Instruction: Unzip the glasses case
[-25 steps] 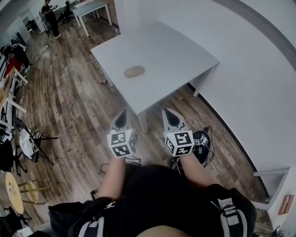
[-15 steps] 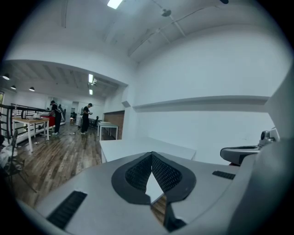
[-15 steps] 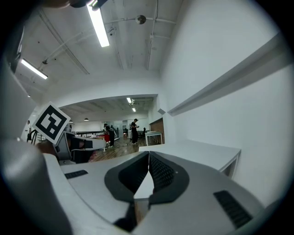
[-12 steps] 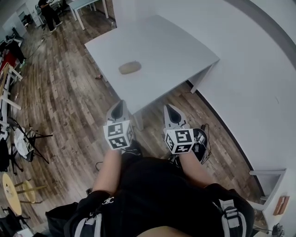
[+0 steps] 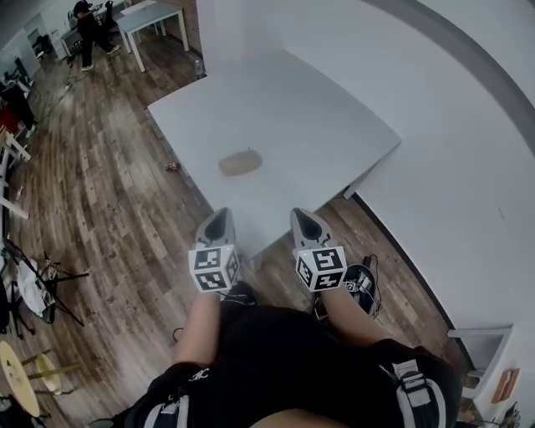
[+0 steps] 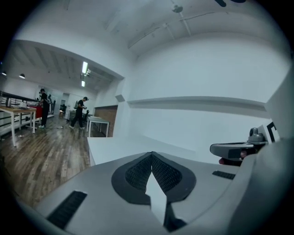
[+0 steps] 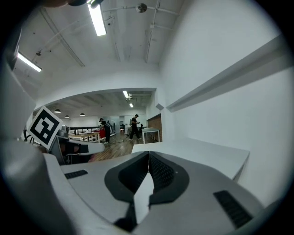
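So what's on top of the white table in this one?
Only a tan glasses case lies on the white table, toward its near left side. Its zipper is too small to make out, and its inside is covered.

The head view looks steeply down from above the person, set well back from the tabletop point(image 5: 284, 109), which fills 12 o'clock. The wooden floor point(image 5: 100, 192) lies toward 9 o'clock and the white wall point(image 5: 468, 125) toward 3. The left gripper point(image 5: 219, 217) and right gripper point(image 5: 303, 216) sit near centre, pointing to 12. Each gripper view sits close behind its own fingers point(image 6: 138, 172), facing nearly level across that tabletop. The left gripper view catches the right gripper at 3 o'clock; the right gripper view catches the left at 9. All three share the tabletop, the wall and a far white table point(image 5: 155, 15).
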Demonstrator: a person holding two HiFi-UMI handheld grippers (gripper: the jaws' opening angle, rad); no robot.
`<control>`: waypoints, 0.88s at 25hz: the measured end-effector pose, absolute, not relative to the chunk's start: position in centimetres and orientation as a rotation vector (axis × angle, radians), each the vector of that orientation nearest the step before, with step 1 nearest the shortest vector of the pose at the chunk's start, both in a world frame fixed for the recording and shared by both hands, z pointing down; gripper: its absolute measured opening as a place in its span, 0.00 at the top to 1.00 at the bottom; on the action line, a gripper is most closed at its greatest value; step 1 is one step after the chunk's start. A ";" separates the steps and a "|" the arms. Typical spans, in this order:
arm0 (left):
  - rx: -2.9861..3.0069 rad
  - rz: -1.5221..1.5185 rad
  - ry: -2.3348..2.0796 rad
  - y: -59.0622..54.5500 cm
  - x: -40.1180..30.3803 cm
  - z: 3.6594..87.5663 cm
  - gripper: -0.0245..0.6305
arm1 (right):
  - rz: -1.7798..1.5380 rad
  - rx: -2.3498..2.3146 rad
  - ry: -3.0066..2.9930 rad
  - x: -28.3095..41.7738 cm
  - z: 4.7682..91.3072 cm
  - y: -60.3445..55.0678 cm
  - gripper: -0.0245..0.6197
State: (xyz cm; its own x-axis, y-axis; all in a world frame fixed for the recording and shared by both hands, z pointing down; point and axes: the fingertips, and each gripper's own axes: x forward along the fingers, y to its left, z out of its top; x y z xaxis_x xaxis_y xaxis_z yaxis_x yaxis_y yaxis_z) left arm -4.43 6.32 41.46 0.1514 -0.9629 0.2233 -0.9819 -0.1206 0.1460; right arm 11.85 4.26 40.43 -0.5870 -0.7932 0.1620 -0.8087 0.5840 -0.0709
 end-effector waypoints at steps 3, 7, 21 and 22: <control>2.186 0.045 -1.818 3.4 -8.8 41.0 0.96 | 0.196 1.277 -2.716 6.1 39.6 0.6 0.94; 2.152 -0.002 -1.792 -0.9 -14.4 40.6 0.96 | 0.187 1.208 -2.738 -0.7 38.4 -3.7 0.94; 2.111 0.166 -1.634 -14.3 -23.0 47.5 0.96 | 0.225 1.212 -2.564 -6.5 43.1 -15.0 0.94; 2.115 0.191 -1.608 -15.0 -22.7 48.4 0.96 | 0.235 1.218 -2.545 -6.0 43.8 -15.2 0.94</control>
State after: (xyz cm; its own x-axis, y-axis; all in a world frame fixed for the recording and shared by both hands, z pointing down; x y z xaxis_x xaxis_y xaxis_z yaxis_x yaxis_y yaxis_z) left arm -22.68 -15.00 48.42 0.3023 -0.8719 0.3852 -0.9379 -0.2000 0.2834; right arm -5.99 -15.23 43.79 -0.5913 -0.7294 0.3441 -0.7801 0.6255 -0.0145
